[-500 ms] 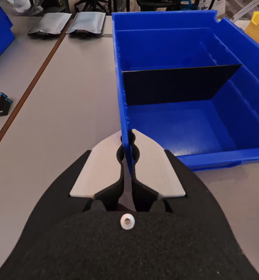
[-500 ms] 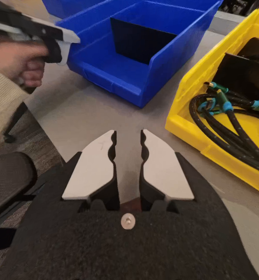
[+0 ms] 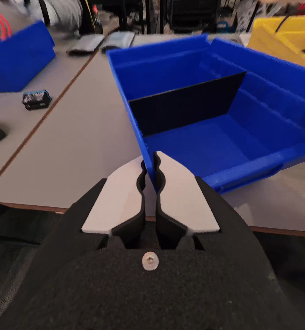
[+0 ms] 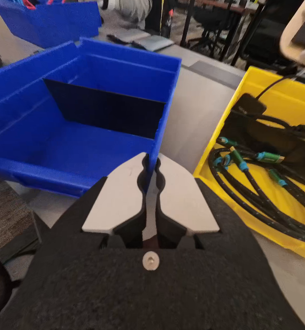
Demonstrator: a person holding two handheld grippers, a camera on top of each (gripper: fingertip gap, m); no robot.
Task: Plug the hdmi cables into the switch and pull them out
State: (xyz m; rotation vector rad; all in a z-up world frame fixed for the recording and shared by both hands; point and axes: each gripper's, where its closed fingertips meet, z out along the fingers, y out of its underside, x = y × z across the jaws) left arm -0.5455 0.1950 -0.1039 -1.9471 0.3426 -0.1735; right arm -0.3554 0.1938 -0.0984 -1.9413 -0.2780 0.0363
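Your jaws on both the left gripper [image 3: 149,157] and right gripper [image 4: 151,158] seem nearly closed on nothing, while the black braided HDMI cables [image 4: 255,192] lie untouched, unplugged, in the yellow plastic bin [image 4: 217,141].

A blue bin [image 3: 210,100] sits on the grey table [image 3: 73,142], split across by a dark divider [image 3: 184,107]; both of its compartments show bare floors. To its left a brown seam [image 3: 46,114] runs along the table, and beyond the seam lies a small black box [image 3: 36,99]. Farther left stands a second blue bin [image 3: 21,59] with red cords [image 3: 4,30] rising out of it. Two flat grey pouches [image 3: 101,42] lie at the far edge. A yellow bin [image 4: 225,114] stands just right of the first one.
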